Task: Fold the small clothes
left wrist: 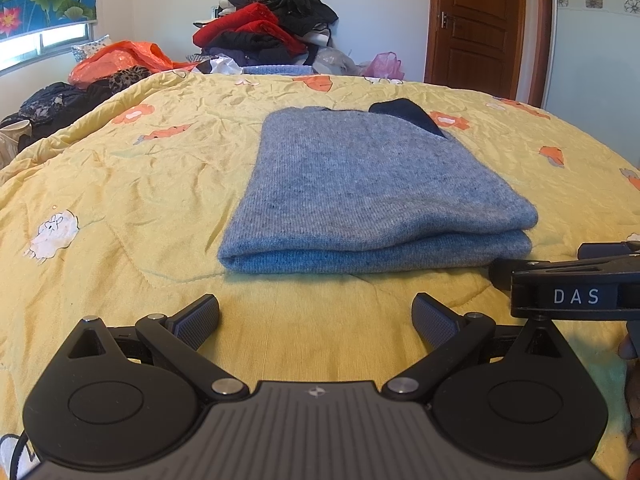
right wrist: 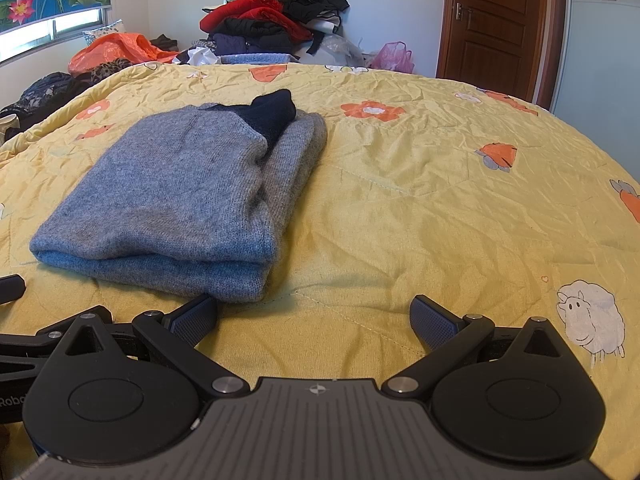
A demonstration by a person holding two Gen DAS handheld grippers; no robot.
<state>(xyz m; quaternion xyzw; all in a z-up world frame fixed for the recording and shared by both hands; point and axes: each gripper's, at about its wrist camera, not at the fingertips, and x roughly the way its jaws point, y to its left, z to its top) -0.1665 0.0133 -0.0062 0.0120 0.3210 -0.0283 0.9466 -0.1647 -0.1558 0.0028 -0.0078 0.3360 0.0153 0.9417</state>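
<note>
Yellow quilted bedspread with orange flowers and white sheep (left wrist: pixel 120 184) fills both views. Nearest, the left gripper (left wrist: pixel 316 322) hangs above it with fingers spread wide and empty; the right gripper (right wrist: pixel 314 322) likewise. Just beyond lies the folded grey-blue knitted sweater (left wrist: pixel 360 184), a dark navy part (right wrist: pixel 272 114) showing at its far end. Farther back, a heap of red and black clothes (left wrist: pixel 272 20) and a brown wooden door (left wrist: pixel 480 20).

Bright window daylight, sharp, fisheye-bowed edges
</note>
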